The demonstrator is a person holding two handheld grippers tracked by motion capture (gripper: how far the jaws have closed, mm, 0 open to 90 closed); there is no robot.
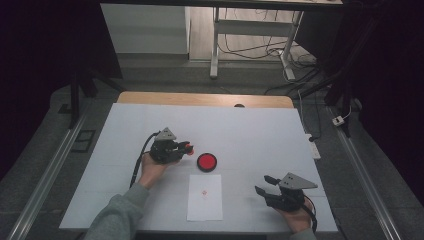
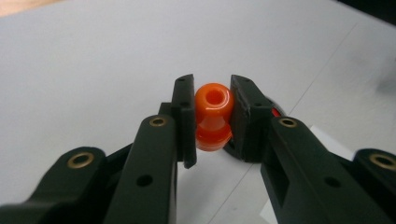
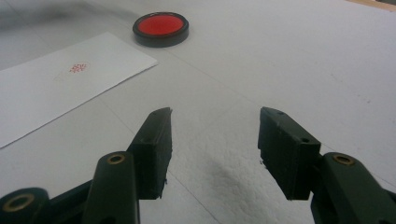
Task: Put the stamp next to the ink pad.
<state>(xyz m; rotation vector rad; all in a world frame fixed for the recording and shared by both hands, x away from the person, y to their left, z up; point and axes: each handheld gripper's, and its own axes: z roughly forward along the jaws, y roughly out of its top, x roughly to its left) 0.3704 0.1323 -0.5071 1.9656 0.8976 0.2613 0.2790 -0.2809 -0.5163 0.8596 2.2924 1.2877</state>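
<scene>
White table cover [image 1: 150, 200] | paper sheet [image 1: 205, 197] | wooden edge [image 1: 205, 99] | grey floor [image 1: 45, 150]

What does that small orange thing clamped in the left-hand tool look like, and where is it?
On the white table, look left of the round red ink pad. There the left gripper pinches a small glossy orange plastic stamp, knob-shaped with a narrow waist and a hole in its top.
</scene>
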